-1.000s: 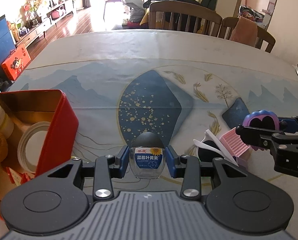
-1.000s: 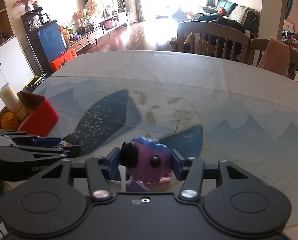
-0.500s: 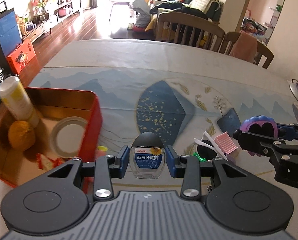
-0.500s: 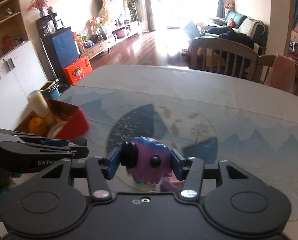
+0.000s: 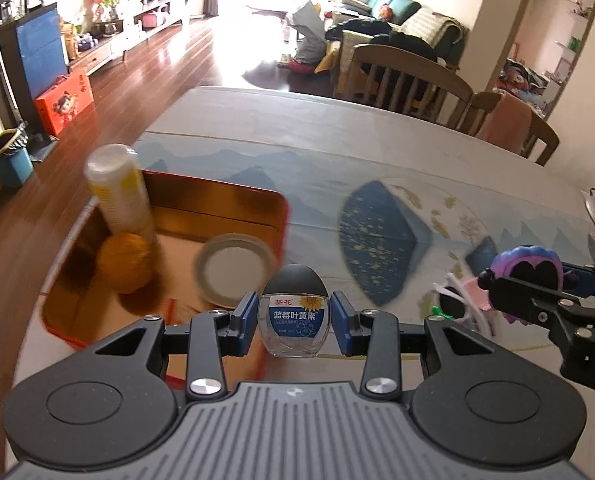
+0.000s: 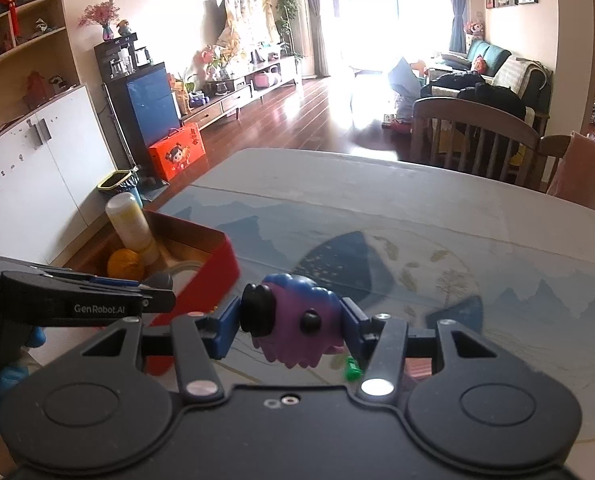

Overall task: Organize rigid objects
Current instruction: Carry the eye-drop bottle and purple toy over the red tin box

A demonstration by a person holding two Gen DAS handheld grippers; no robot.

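Observation:
My left gripper (image 5: 294, 322) is shut on a small clear bottle (image 5: 294, 322) with a dark cap and a blue label, held in the air over the right edge of the red tin box (image 5: 278, 216). The box holds a white and yellow tube (image 5: 119, 188), an orange ball (image 5: 124, 262) and a white round lid (image 5: 233, 272). My right gripper (image 6: 291, 326) is shut on a purple and blue toy figure (image 6: 301, 322), lifted above the table right of the box (image 6: 213, 272). The left gripper (image 6: 153, 294) shows at the left in the right wrist view.
A pink comb (image 5: 477, 290), white plastic pieces and a small green item (image 6: 352, 370) lie on the patterned tablecloth (image 5: 377, 168) under the right gripper. Wooden chairs (image 5: 409, 80) stand at the far table edge. A blue-gloved hand (image 6: 1, 376) holds the left gripper.
Both grippers rose and moved left toward the red box, each keeping its object. The box interior has come into fuller view under the left gripper.

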